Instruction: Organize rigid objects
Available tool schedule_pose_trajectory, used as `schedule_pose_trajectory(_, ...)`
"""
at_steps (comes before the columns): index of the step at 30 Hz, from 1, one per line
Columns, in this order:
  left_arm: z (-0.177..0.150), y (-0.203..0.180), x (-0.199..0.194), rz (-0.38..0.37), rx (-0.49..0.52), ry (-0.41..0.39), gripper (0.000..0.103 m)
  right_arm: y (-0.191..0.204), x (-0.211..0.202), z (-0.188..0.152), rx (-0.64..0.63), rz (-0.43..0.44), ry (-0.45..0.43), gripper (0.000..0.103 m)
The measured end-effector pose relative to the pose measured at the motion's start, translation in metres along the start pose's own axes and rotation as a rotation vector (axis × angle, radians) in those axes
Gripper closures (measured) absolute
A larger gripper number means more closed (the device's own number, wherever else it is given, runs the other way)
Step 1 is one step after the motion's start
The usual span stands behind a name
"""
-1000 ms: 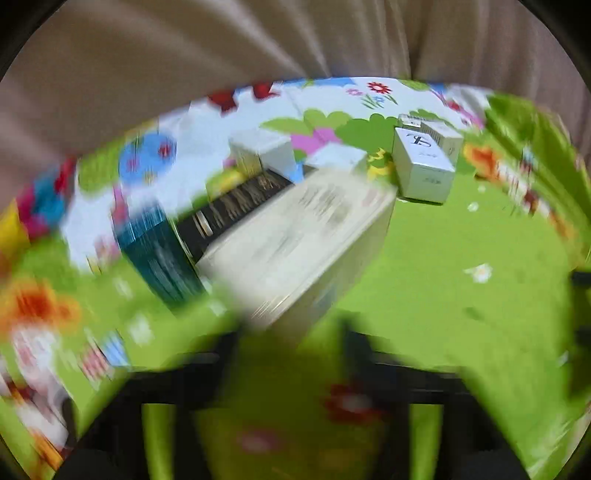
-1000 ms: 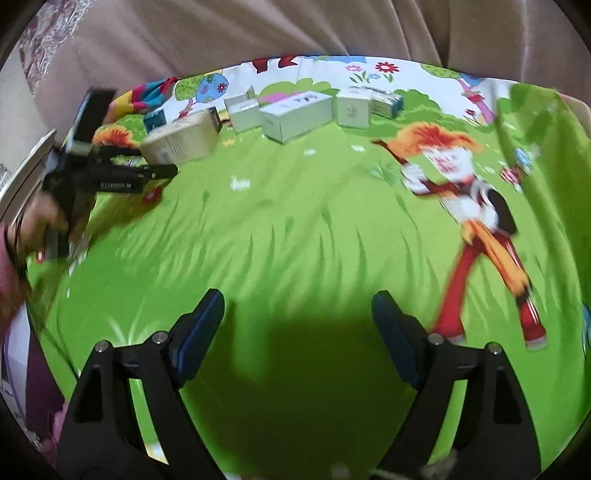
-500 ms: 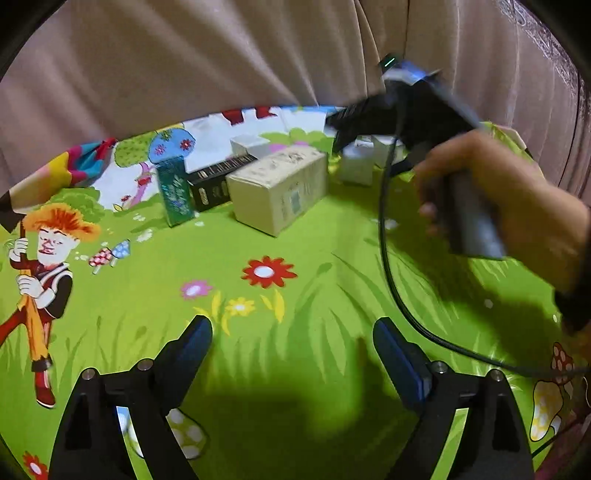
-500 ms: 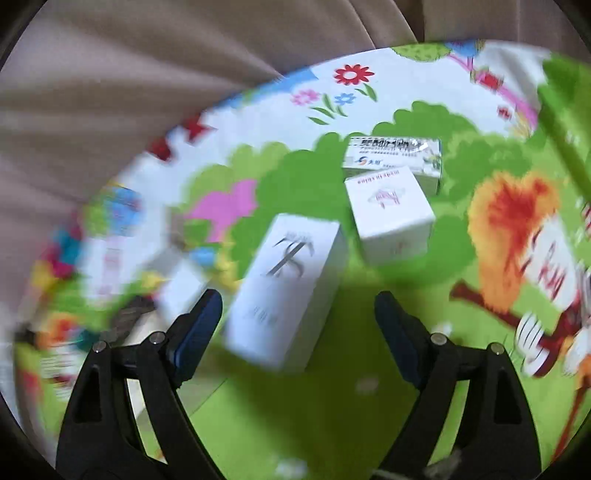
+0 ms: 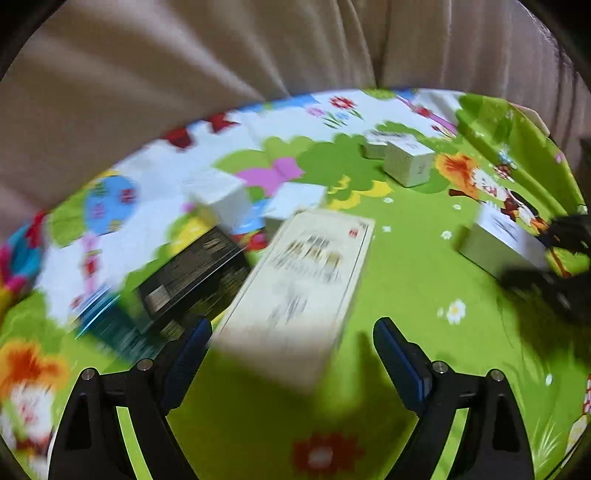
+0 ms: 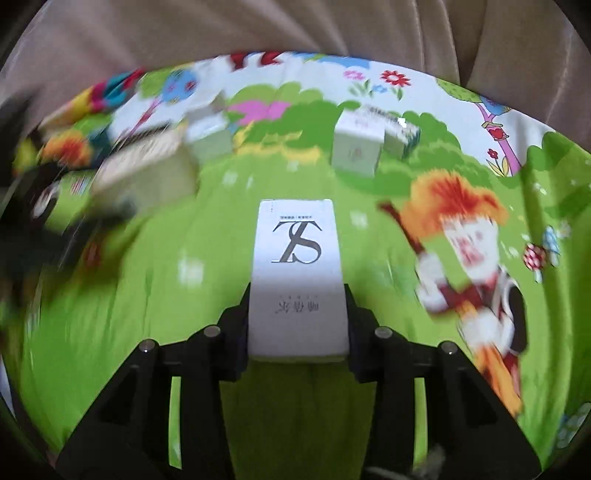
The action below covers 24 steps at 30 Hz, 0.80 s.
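Note:
My right gripper (image 6: pixel 297 299) has its jaws closing on a long white box with a grey logo (image 6: pixel 295 251), and the pads press on both of its long sides. The same box (image 5: pixel 502 240) shows at the right edge of the left wrist view, with the dark right gripper on it. My left gripper (image 5: pixel 290 332) is open, and the near end of a large cream box (image 5: pixel 306 273) lies just ahead between its fingers, untouched. A black box (image 5: pixel 195 280) and a teal box (image 5: pixel 110 325) lie left of the cream box.
All boxes sit on a green cartoon-print cloth (image 5: pixel 406 280). Two small white boxes (image 5: pixel 221 195) stand behind the cream box. A white cube (image 6: pixel 356 147) and a printed carton (image 6: pixel 400 134) stand at the back. A beige curtain (image 6: pixel 295 29) hangs behind.
The right gripper closed on the white logo box, which now sits straight between its fingers away from the row. The left gripper moved up close to the cream box.

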State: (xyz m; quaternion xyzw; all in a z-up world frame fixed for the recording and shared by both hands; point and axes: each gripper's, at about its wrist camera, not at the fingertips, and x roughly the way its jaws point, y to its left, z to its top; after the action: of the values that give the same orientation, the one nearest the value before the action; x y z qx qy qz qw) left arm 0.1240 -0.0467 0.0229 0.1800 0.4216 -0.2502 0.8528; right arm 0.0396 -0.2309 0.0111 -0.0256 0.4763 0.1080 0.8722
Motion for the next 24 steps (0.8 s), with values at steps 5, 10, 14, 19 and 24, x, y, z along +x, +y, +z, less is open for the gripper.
schedule_pose_trajectory(5, 0.007, -0.006, 0.019, -0.109, -0.091, 0.013, 0.051, -0.015, -0.016, -0.028, -0.006, 0.029, -0.016, 0.056)
schedule_pose_trajectory(10, -0.029, -0.03, -0.02, -0.043, -0.313, 0.044, 0.051, -0.02, -0.016, -0.031, 0.034, 0.065, -0.04, 0.025)
schedule_pose_trajectory(14, -0.068, -0.053, -0.048, 0.041, -0.348, 0.029, 0.041, -0.009, -0.008, -0.025, -0.03, 0.042, -0.024, 0.018)
schedule_pose_trajectory(19, -0.063, -0.054, -0.042, 0.154, -0.244, 0.036, 0.016, -0.007, 0.002, -0.014, -0.086, 0.028, 0.034, 0.018)
schedule_pose_trajectory(24, -0.052, -0.047, -0.026, 0.109, -0.247, 0.121, 0.013, -0.008, 0.012, -0.002, -0.134, 0.043, 0.126, 0.013)
